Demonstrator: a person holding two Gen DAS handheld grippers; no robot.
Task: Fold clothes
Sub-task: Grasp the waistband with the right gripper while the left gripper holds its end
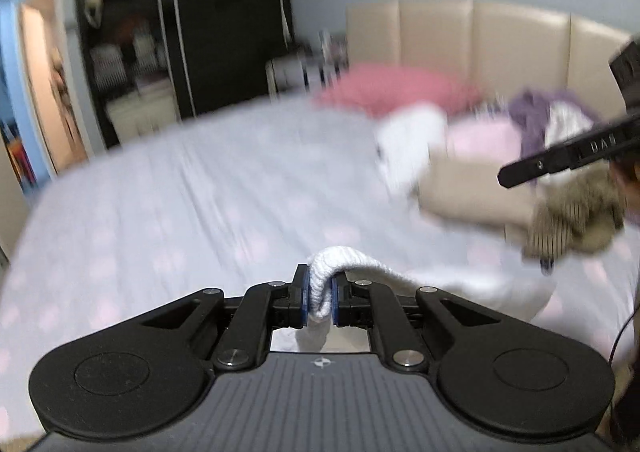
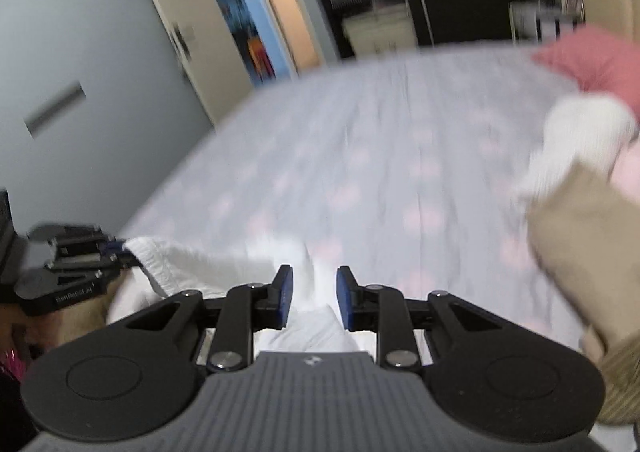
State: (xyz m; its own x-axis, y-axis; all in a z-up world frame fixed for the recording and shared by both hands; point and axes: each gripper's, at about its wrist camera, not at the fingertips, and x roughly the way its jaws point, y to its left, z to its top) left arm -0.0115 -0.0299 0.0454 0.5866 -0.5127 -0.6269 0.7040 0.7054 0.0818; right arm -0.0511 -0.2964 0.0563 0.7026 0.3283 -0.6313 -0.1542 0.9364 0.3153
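Left gripper (image 1: 320, 298): clamped on ribbed hem of white garment (image 1: 460, 284).
Right gripper (image 2: 314, 298): parted, fabric between pads, not pinched.
White garment: draped at near edge of bed (image 1: 180, 192).
Clothes pile (image 1: 500, 156): toward headboard end.

- A bed (image 1: 168, 188) with a pale lilac sheet fills the room's middle.
- A beige padded headboard (image 1: 472, 40) stands at the bed's far end.
- A dark wardrobe (image 1: 224, 12) stands beyond the bed.
- A doorway (image 2: 276, 4) opens beside that wardrobe.

L gripper (image 1: 320, 294) pinches a white garment (image 1: 460, 284) w/ ribbed hem; cloth trails right over the bed (image 1: 180, 192); clothes pile (image 1: 480, 156) far right; R gripper (image 1: 560, 160) at right edge.
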